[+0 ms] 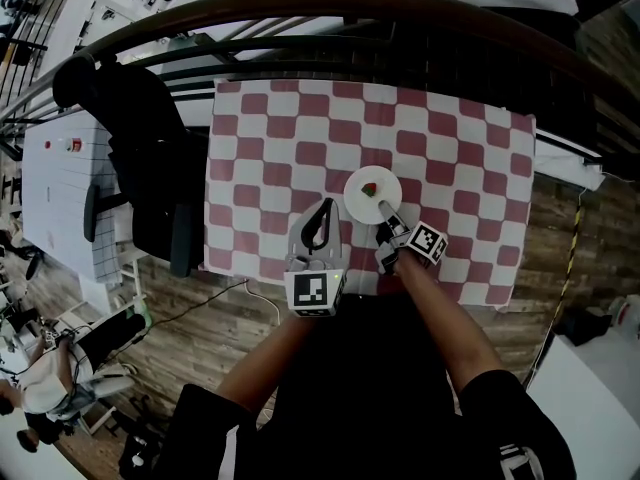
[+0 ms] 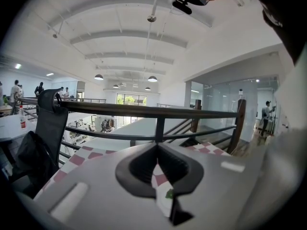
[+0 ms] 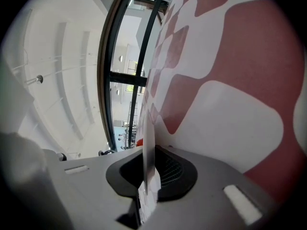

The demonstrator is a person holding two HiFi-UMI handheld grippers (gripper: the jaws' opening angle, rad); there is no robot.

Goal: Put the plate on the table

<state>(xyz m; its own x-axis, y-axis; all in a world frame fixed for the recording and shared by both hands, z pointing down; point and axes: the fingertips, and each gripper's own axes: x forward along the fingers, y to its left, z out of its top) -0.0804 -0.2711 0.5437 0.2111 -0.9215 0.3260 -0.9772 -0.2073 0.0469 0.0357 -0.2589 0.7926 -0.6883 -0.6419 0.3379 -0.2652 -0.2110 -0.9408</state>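
A small white plate (image 1: 365, 200) lies near the front middle of the table, which has a red-and-white checked cloth (image 1: 260, 148). A small red and green item (image 1: 371, 189) sits on the plate. My right gripper (image 1: 387, 218) is shut on the plate's near right rim. In the right gripper view the plate (image 3: 148, 143) shows edge-on as a thin white sheet between the jaws, close to the cloth (image 3: 230, 80). My left gripper (image 1: 325, 206) hovers just left of the plate, jaws together with nothing in them. In the left gripper view only a slit of cloth (image 2: 160, 180) shows between its jaws.
A black chair (image 1: 140, 158) draped with dark cloth stands at the table's left edge. A dark curved railing (image 1: 300, 3) runs behind the table. A white desk (image 1: 60, 168) lies further left, and a cable (image 1: 215, 298) crosses the wooden floor.
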